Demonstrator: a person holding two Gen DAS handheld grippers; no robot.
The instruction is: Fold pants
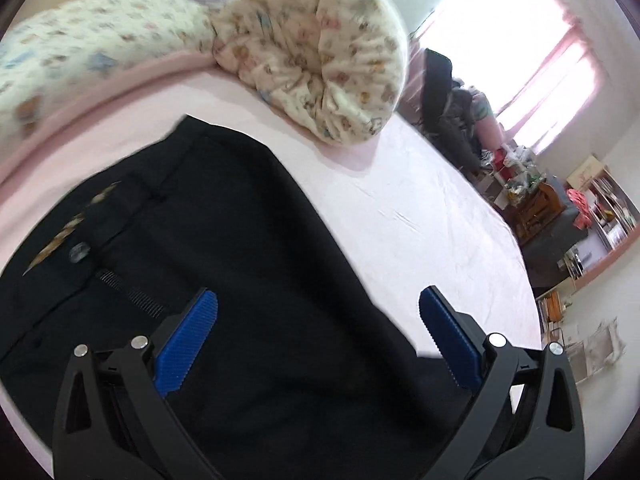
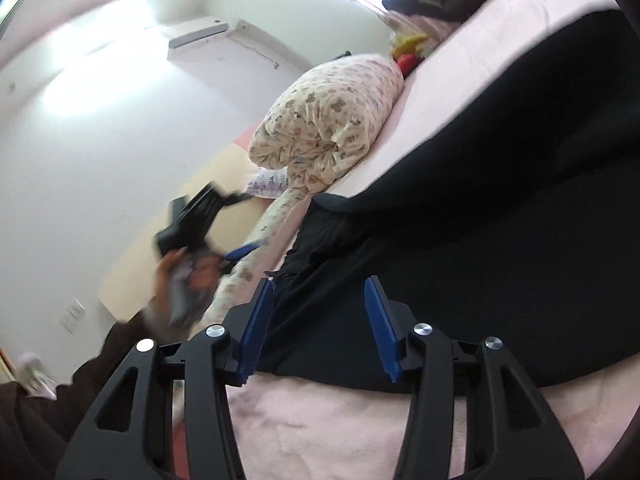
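Black pants (image 1: 224,216) lie spread on the pink bed sheet (image 1: 420,208), with the waistband and a round button (image 1: 79,251) at the left of the left wrist view. My left gripper (image 1: 318,308) hovers above the pants, its blue pads wide open with nothing between them. In the right wrist view the pants (image 2: 500,220) fill the right half. My right gripper (image 2: 320,284) is low at their near edge, open; black cloth lies between the fingers, but the pads do not press on it. The left gripper (image 2: 240,254) shows blurred at the left, held by a hand (image 2: 188,276).
A rolled floral quilt (image 1: 320,60) and a pillow (image 1: 80,48) lie at the head of the bed. Dark clothes (image 1: 444,100) are heaped at the far bed edge by the window. Shelves and clutter (image 1: 560,208) stand beyond the bed. An air conditioner (image 2: 200,34) hangs on the wall.
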